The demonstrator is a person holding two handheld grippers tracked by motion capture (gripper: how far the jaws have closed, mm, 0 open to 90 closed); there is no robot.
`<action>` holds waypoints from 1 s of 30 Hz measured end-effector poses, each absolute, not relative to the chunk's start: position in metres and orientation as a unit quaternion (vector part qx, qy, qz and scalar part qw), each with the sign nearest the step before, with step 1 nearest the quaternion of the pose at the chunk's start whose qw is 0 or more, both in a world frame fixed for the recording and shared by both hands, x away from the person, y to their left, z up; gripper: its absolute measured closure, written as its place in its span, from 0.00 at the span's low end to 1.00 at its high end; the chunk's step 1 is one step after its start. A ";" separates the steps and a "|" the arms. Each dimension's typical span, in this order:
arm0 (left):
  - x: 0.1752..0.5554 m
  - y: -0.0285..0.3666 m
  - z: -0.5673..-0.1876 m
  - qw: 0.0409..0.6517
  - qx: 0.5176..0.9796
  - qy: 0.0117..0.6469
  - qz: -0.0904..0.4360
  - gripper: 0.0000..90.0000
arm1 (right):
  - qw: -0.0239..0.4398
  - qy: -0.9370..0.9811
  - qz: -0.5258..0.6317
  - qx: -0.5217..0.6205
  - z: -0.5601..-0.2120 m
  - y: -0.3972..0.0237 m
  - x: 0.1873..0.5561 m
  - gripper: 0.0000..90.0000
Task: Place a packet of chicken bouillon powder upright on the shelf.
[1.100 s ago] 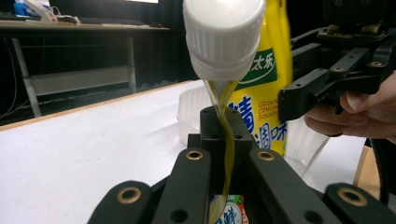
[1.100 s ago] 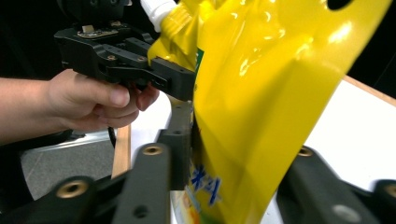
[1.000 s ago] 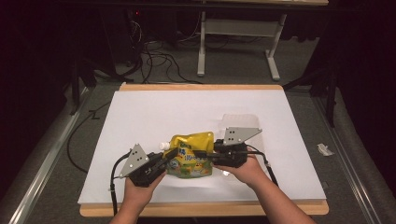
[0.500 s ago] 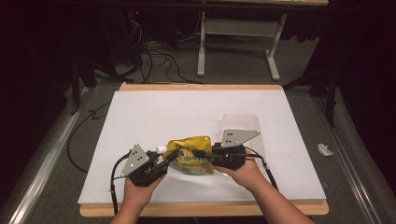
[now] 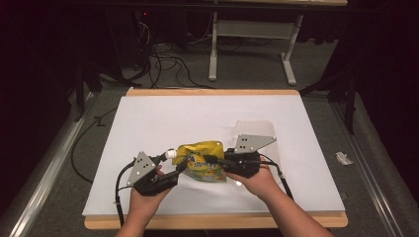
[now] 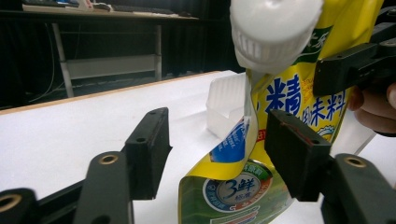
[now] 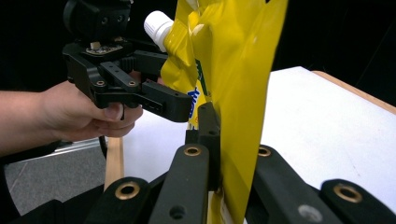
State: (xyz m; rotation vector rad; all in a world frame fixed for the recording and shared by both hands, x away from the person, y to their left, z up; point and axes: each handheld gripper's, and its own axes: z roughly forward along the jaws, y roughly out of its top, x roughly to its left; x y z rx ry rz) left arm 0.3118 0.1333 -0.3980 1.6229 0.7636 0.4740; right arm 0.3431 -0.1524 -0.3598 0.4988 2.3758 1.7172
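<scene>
A yellow pouch (image 5: 203, 161) with a white cap (image 5: 170, 154) is held above the near part of the white table (image 5: 163, 118), between the two grippers. The right gripper (image 5: 216, 161), in the person's right hand (image 5: 257, 181), has its jaws closed on the pouch's edge; in the right gripper view the yellow film (image 7: 243, 107) stands on edge, pinched between the two black jaws, with the cap (image 7: 158, 27) at the top, pointing away. The left gripper (image 5: 178, 170), in the left hand (image 5: 146, 200), sits at the pouch's cap end. In the left gripper view its jaws stand apart with a wide gap: the pouch's lower printed part (image 6: 233, 182) lies between them, close to the right-hand jaw and well clear of the left-hand one, and the cap (image 6: 273, 32) hangs large above; whether the right-hand jaw touches the film cannot be told. The same view shows the right gripper's jaw (image 6: 355, 65) clamped on the pouch's far side, with fingers (image 6: 376, 107) behind it. A clear plastic tray (image 5: 254, 129) rests on the table beyond the pouch, just behind the right gripper's grey plate; in the left gripper view it appears as a translucent box (image 6: 226, 105) behind the pouch. Beyond the table, a dark floor carries cables (image 5: 163, 54) and a grey frame (image 5: 252, 34).
</scene>
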 end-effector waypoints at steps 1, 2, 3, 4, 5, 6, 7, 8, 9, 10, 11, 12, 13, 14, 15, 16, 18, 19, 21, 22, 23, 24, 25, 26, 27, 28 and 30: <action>0.312 0.133 -0.398 0.598 0.701 0.330 0.204 0.43 | 0.087 0.796 0.575 0.167 -0.359 -0.152 0.343 1.00; 0.312 0.133 -0.397 0.591 0.706 0.332 0.206 0.41 | 0.088 0.796 0.576 0.168 -0.359 -0.152 0.343 1.00; 0.312 0.133 -0.397 0.591 0.706 0.332 0.206 0.40 | 0.088 0.796 0.576 0.168 -0.359 -0.152 0.343 1.00; 0.312 0.133 -0.396 0.589 0.707 0.334 0.205 0.40 | 0.091 0.795 0.575 0.168 -0.357 -0.153 0.344 1.00; 0.312 0.133 -0.396 0.589 0.707 0.334 0.205 0.39 | 0.092 0.794 0.576 0.169 -0.356 -0.154 0.343 1.00; 0.309 0.135 -0.395 0.579 0.715 0.331 0.209 0.38 | 0.093 0.793 0.577 0.171 -0.355 -0.154 0.343 1.00; 0.309 0.135 -0.395 0.579 0.715 0.331 0.209 0.38 | 0.093 0.793 0.577 0.171 -0.355 -0.154 0.343 1.00; 0.306 0.138 -0.396 0.570 0.722 0.329 0.213 0.37 | 0.095 0.792 0.579 0.168 -0.352 -0.156 0.343 1.00; 0.306 0.138 -0.396 0.570 0.722 0.329 0.213 0.36 | 0.098 0.792 0.578 0.168 -0.351 -0.156 0.342 1.00; 0.302 0.143 -0.399 0.560 0.729 0.329 0.215 0.36 | 0.098 0.792 0.579 0.168 -0.350 -0.157 0.342 1.00; 0.302 0.143 -0.399 0.560 0.729 0.329 0.215 0.36 | 0.098 0.792 0.579 0.168 -0.350 -0.157 0.342 1.00; 0.299 0.147 -0.404 0.558 0.729 0.331 0.217 0.35 | 0.100 0.788 0.584 0.167 -0.349 -0.158 0.342 1.00; 0.299 0.147 -0.404 0.558 0.729 0.331 0.217 0.35 | 0.100 0.788 0.584 0.167 -0.349 -0.158 0.342 1.00; 0.297 0.154 -0.412 0.565 0.720 0.342 0.214 0.35 | 0.100 0.786 0.586 0.168 -0.347 -0.159 0.342 1.00; 0.297 0.154 -0.412 0.565 0.720 0.342 0.214 0.35 | 0.101 0.786 0.587 0.168 -0.346 -0.159 0.342 1.00; 0.298 0.158 -0.416 0.569 0.714 0.353 0.203 0.35 | 0.102 0.787 0.585 0.169 -0.345 -0.160 0.342 1.00; 0.299 0.158 -0.418 0.562 0.717 0.353 0.213 0.34 | 0.105 0.787 0.585 0.166 -0.343 -0.160 0.342 1.00; 0.299 0.158 -0.418 0.562 0.717 0.353 0.213 0.34 | 0.105 0.787 0.585 0.166 -0.343 -0.160 0.342 1.00; 0.300 0.159 -0.420 0.561 0.717 0.356 0.210 0.35 | 0.108 0.788 0.584 0.164 -0.339 -0.162 0.341 1.00; 0.299 0.159 -0.422 0.561 0.719 0.353 0.212 0.35 | 0.107 0.788 0.584 0.164 -0.338 -0.162 0.341 1.00; 0.299 0.159 -0.422 0.561 0.719 0.353 0.212 0.35 | 0.107 0.788 0.584 0.164 -0.338 -0.162 0.341 1.00; 0.298 0.159 -0.422 0.558 0.721 0.349 0.217 0.35 | 0.107 0.787 0.585 0.164 -0.336 -0.164 0.341 1.00; 0.298 0.159 -0.422 0.557 0.722 0.346 0.221 0.35 | 0.107 0.786 0.587 0.165 -0.335 -0.165 0.341 1.00; 0.297 0.159 -0.422 0.557 0.722 0.345 0.222 0.35 | 0.109 0.785 0.586 0.165 -0.334 -0.167 0.341 1.00; 0.297 0.160 -0.423 0.556 0.723 0.344 0.222 0.35 | 0.112 0.783 0.588 0.169 -0.331 -0.171 0.341 1.00; 0.297 0.160 -0.424 0.556 0.722 0.346 0.222 0.35 | 0.112 0.781 0.591 0.170 -0.330 -0.173 0.341 1.00; 0.298 0.161 -0.425 0.553 0.725 0.347 0.221 0.35 | 0.113 0.777 0.594 0.172 -0.327 -0.179 0.341 1.00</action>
